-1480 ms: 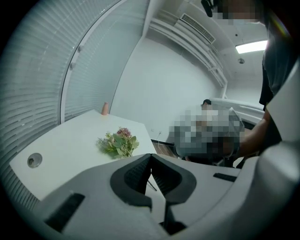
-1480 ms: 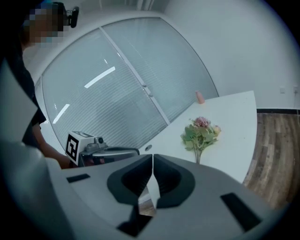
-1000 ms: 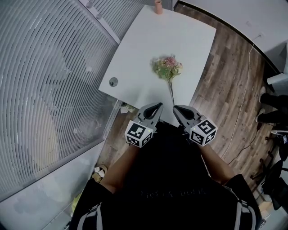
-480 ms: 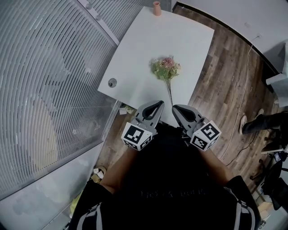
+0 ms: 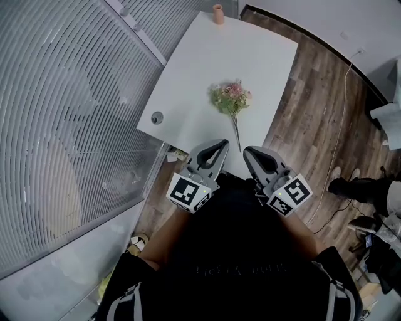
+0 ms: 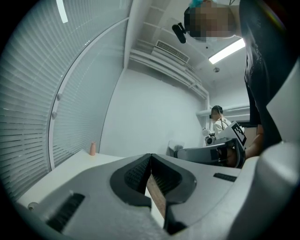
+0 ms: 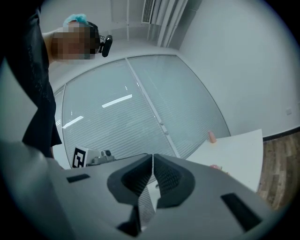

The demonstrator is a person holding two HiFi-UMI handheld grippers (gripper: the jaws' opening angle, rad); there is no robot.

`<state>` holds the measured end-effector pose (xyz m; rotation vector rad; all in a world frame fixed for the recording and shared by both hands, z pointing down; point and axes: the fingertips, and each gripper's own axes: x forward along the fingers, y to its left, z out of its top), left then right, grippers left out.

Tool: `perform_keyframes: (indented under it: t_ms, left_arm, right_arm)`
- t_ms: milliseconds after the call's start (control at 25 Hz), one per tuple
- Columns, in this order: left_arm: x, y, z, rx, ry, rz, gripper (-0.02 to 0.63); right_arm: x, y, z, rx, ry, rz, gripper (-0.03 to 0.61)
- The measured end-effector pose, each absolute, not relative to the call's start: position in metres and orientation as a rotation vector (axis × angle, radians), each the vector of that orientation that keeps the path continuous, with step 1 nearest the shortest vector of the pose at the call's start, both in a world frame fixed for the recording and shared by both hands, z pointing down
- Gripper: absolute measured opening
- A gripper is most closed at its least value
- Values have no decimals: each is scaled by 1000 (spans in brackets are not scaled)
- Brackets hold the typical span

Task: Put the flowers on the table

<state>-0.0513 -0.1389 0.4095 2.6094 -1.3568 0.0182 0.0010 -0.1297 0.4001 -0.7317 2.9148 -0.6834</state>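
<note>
A small bunch of flowers (image 5: 230,100), pink and green with a thin stem towards me, lies flat on the white table (image 5: 250,56) near its front half. My left gripper (image 5: 220,145) hangs at the table's near edge, left of the stem's end, jaws shut and empty. My right gripper (image 5: 250,152) is beside it, right of the stem's end, also shut with nothing held. In the left gripper view the left gripper (image 6: 150,157) shows closed tips, with the right gripper's body across from it. In the right gripper view the right gripper (image 7: 153,158) is closed too; a pink bit of the flowers (image 7: 214,166) peeks over it.
A small pink vase (image 5: 218,13) stands at the table's far edge. A round grommet hole (image 5: 156,117) is at the table's left corner. A glass wall with blinds (image 5: 69,113) runs along the left. Wood floor with a cable (image 5: 341,119) lies right; someone's shoes (image 5: 351,186) are at far right.
Both grippers have drawn back slightly from the table towards me and spread a little apart. The flowers stay where they lie. A person's feet at the right moved.
</note>
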Motion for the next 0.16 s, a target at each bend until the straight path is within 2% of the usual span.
perform_keyframes:
  t_ms: [160]
  left_arm:
    - [-50, -142, 402, 2638, -1366, 27, 17]
  right_arm:
    - [1, -132, 394, -727, 2901, -684, 34]
